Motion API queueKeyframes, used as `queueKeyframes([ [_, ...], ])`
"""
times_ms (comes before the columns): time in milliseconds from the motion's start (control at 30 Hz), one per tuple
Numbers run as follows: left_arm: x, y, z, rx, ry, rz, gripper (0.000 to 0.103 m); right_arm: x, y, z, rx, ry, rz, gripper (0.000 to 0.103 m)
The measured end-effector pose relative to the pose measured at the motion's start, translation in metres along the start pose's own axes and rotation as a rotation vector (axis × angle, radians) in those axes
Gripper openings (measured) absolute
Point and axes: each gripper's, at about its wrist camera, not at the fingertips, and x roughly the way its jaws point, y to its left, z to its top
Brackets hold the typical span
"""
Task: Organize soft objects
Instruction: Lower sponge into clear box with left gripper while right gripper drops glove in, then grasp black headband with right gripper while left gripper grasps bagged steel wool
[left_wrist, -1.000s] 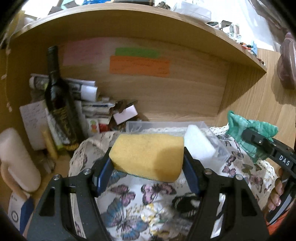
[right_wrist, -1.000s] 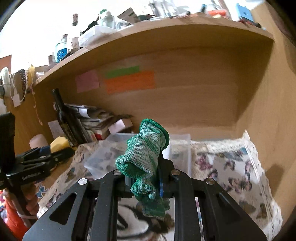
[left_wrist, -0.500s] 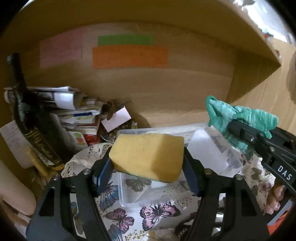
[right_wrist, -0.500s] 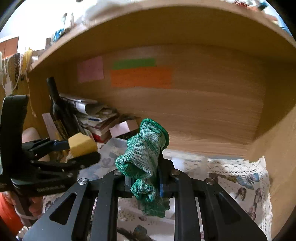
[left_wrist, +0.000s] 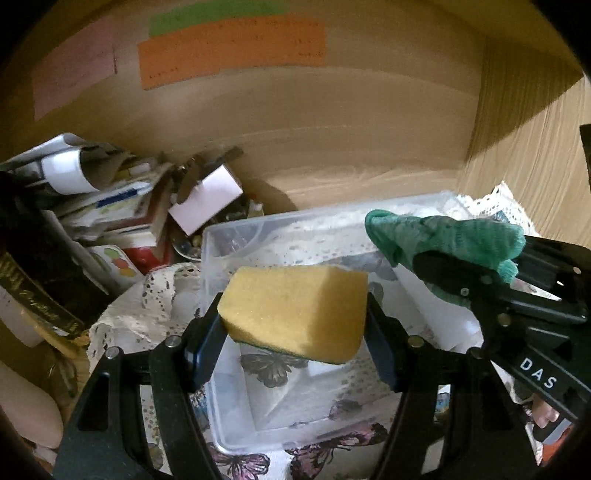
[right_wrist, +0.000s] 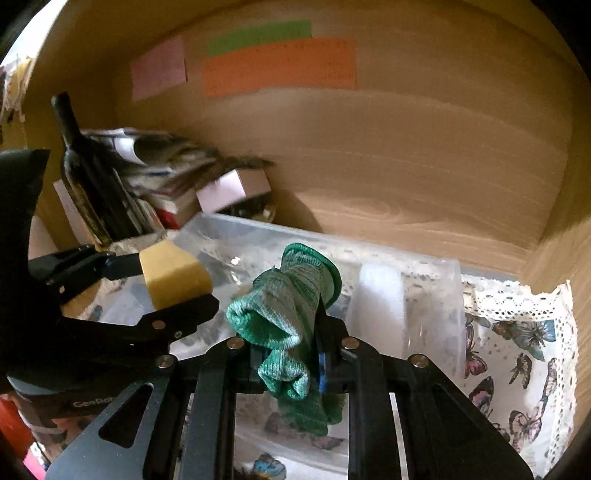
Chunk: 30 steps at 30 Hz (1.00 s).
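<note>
A: The left tool is standing about half open, its jaws pressing both ends of the yellow sponge, which is hanging over the clear plastic bin on the butterfly-print cloth. The right tool is clamping nearly shut on the bunched green knit cloth, also hanging above the bin.

B: What is worrying you from here?

A: Both tools are crowding the same opening. I am guessing they could knock together as they lower, since the right one is sitting just beside the sponge. A release from too high could also let the sponge bounce off the rim onto the bench cloth. And the knit cloth is trailing below the jaws, so it may be snagging on the fingers instead of falling free.

B: What is each camera giving you that the other is not?

A: The left wrist view is showing the bin's near corner and floor beneath the sponge, plus a fingertip of the person's hand under the right tool. The right wrist view is showing the dark wine bottle whole beside the stacked papers, a white block resting inside the bin, and the cloth's lace edge at the right.
</note>
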Motion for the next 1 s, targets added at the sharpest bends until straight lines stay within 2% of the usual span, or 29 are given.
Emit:
queueKeyframes([
  [233, 0.013, 0.003, -0.004, -0.02, 0.046, -0.033, 0.07, 0.012, -0.006, -0.004, 0.006, 0.05, -0.006, 0.016],
  [300, 0.015, 0.004, -0.004, -0.022, 0.052, -0.042, 0.071, 0.012, -0.005, -0.003, 0.002, 0.054, -0.011, 0.018],
  [400, 0.013, 0.004, -0.003, -0.024, 0.051, -0.049, 0.077, 0.008, -0.004, -0.002, 0.0, 0.051, -0.013, 0.024],
  [500, 0.006, 0.006, -0.002, -0.027, 0.025, -0.042, 0.083, 0.003, -0.003, 0.001, 0.004, 0.041, -0.012, 0.028],
  [767, -0.03, 0.009, 0.001, -0.039, -0.05, -0.06, 0.09, -0.038, 0.004, 0.007, -0.011, -0.053, -0.054, 0.053],
  [933, -0.066, 0.011, 0.001, -0.041, -0.134, -0.056, 0.095, -0.071, 0.005, 0.008, -0.01, -0.12, -0.038, 0.065],
  [1000, -0.078, 0.011, -0.001, -0.039, -0.16, -0.055, 0.097, -0.083, 0.007, 0.005, -0.016, -0.147, -0.041, 0.066],
])
